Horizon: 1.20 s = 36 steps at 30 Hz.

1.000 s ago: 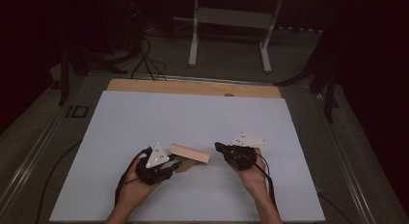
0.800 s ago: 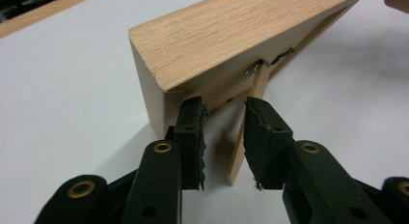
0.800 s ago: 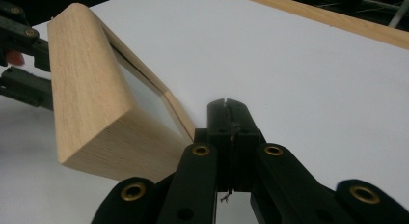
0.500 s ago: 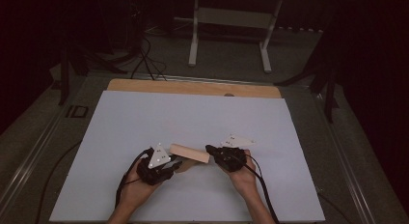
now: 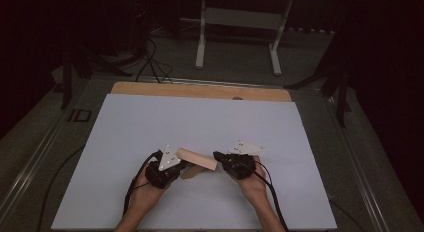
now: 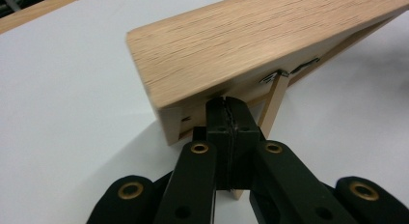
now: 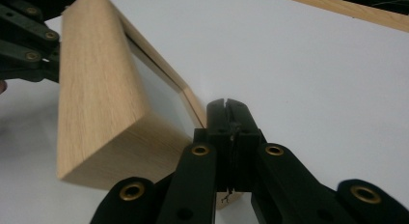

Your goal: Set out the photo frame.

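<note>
A light wooden picture frame (image 5: pixel 197 158) stands tilted on the white table sheet (image 5: pixel 200 122), between my two grippers. In the left gripper view its broad wooden side (image 6: pixel 251 45) fills the top, and a thin wooden stand leg (image 6: pixel 273 104) drops from its back. My left gripper (image 6: pixel 226 105) has just been closing; its jaws meet at the frame's lower back edge with nothing visible between the pads. It sits at the frame's left end (image 5: pixel 181 164). My right gripper (image 7: pixel 226 107) is shut, its tips beside the frame's (image 7: pixel 101 98) inner edge, at the right end (image 5: pixel 218 156).
A wooden strip (image 5: pixel 200 91) borders the sheet's far edge. Beyond the table, a white metal stand (image 5: pixel 237 37) and cables (image 5: pixel 150 62) are on the dark floor. Both forearms enter from the bottom edge.
My right gripper has edged left up to the frame's right end. The left hand has stayed at the frame's left end.
</note>
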Motion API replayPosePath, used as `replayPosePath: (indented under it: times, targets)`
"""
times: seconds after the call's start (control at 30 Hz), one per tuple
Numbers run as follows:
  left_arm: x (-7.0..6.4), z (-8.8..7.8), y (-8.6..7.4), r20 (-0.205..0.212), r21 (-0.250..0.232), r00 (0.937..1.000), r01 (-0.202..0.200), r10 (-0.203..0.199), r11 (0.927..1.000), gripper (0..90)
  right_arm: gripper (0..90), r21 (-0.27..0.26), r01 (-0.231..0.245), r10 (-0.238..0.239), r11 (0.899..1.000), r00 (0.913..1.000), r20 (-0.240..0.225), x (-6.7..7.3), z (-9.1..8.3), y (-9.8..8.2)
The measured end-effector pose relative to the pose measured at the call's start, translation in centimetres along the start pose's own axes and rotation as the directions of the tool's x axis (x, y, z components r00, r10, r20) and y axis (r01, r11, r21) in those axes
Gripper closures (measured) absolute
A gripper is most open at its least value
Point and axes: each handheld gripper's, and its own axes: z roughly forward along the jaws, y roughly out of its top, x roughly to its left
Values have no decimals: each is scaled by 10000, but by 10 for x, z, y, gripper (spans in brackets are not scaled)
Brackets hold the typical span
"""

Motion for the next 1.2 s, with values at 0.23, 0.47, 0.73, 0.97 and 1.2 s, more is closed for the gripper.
replayPosePath:
  times: [0.23, 0.47, 0.73, 0.97, 1.2]
  targets:
    - [-5, 4, 4, 25, -75, 10000, -32, 32, 10000, 897, 896, 13, 21, -21, 10000, 10000, -66, 2, -1, -1]
    - [-5, 4, 6, 135, -183, 9997, 199, -197, 9996, 896, 897, 42, 105, -105, 9999, 9999, -127, 4, -2, -1]
    - [-9, 4, 8, 154, -262, 9998, 92, -88, 9996, 896, 897, 60, 209, -208, 9998, 9997, -129, 7, -3, -2]
    - [-13, 4, 11, 268, -293, 9996, -31, 39, 9996, 897, 898, 82, 314, -312, 9995, 9993, -205, 9, -3, -2]
    - [-12, 6, 11, 281, -291, 9996, 48, -40, 9996, 896, 899, 115, 402, -400, 9991, 9990, -195, 12, -4, -2]
